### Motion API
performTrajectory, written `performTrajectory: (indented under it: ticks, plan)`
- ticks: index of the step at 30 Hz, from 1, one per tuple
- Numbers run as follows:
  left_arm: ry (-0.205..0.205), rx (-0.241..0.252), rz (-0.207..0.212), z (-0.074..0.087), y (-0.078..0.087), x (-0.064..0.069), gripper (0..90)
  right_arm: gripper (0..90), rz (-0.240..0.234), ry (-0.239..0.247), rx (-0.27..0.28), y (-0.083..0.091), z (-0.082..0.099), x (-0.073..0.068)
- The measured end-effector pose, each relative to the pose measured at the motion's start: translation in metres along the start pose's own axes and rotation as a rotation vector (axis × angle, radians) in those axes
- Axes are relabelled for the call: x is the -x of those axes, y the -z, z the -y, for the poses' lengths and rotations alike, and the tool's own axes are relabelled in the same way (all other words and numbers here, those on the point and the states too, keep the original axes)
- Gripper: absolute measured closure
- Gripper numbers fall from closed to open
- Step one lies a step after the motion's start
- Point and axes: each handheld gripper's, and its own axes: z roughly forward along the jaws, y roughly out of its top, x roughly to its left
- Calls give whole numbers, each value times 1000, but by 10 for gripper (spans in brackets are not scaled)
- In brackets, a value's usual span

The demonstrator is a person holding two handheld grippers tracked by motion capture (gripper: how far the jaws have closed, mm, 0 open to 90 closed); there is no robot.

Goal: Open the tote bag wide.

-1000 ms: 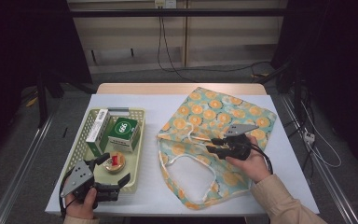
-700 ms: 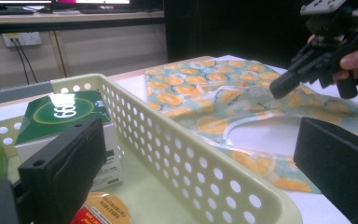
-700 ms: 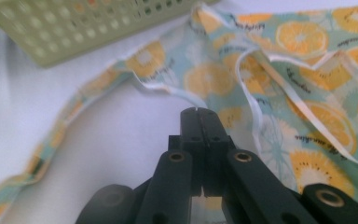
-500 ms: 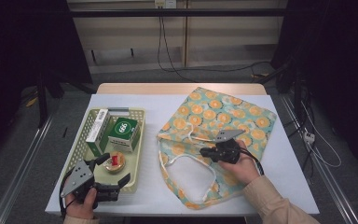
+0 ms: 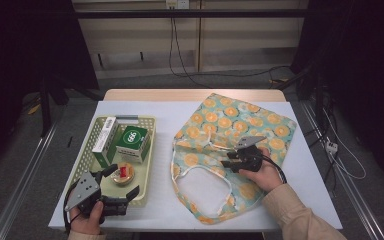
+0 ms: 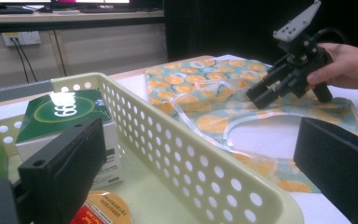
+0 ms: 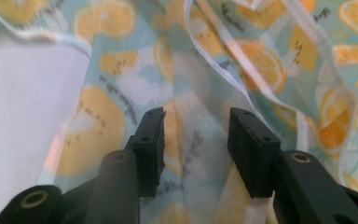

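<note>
Left gripper (image 5: 122,182), nearest the table's front edge: jaws wide apart astride the near corner wall of the cream basket (image 5: 145,165), gripping nothing. Right gripper (image 5: 228,159): jaws just opened, part-way apart, a fold of the orange-print cloth bag (image 5: 240,125) between them but not pinched, the bag lying flat right of the basket. Within the basket: round tin (image 5: 123,173), green box (image 5: 132,142), slim carton (image 5: 104,136).

Right gripper (image 5: 228,162) over orange-print bag (image 5: 240,125)
</note>
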Motion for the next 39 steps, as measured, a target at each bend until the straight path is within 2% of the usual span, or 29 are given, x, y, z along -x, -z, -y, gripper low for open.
performTrajectory:
  ticks: [5, 7, 12, 14, 16, 18, 25, 26, 29, 33, 36, 39]
  plan:
    - [-9, -5, 3, -1, -1, 1, 22, 558, 19, 1, -1, -1, 1, -1]
    - [-1, -4, 4, -1, -2, 1, 22, 568, 15, 0, -9, -1, 0, -1]
    - [-8, -3, 8, -2, -3, 2, 22, 673, 31, -2, -14, -2, -2, 1]
    - [-9, -4, 7, -1, -3, 2, 22, 746, 25, 13, -18, -3, -4, 1]
    - [-15, -6, 8, -2, -3, 1, 22, 825, 28, 5, -17, -3, -4, 2]
    - [-16, -7, 8, -2, -2, 1, 22, 877, 43, 17, -20, -4, -6, 2]
    - [-9, -2, 6, -1, -2, 1, 22, 900, 50, -1, -21, -4, -6, 0]
    - [-8, -1, 7, -1, -2, 1, 22, 900, 22, -12, -20, -2, -7, -3]
    - [-9, -1, 5, -1, -1, 0, 22, 900, 1, -9, -16, 0, -10, -9]
    - [-9, 1, 6, -2, -2, 1, 22, 900, -44, -23, 37, 11, -20, -16]
    - [-4, 3, 6, -2, -2, 2, 22, 900, -63, -40, 79, 21, -30, -18]
    - [-16, -6, 9, -2, -2, 2, 22, 900, -62, -51, 108, 29, -39, -14]
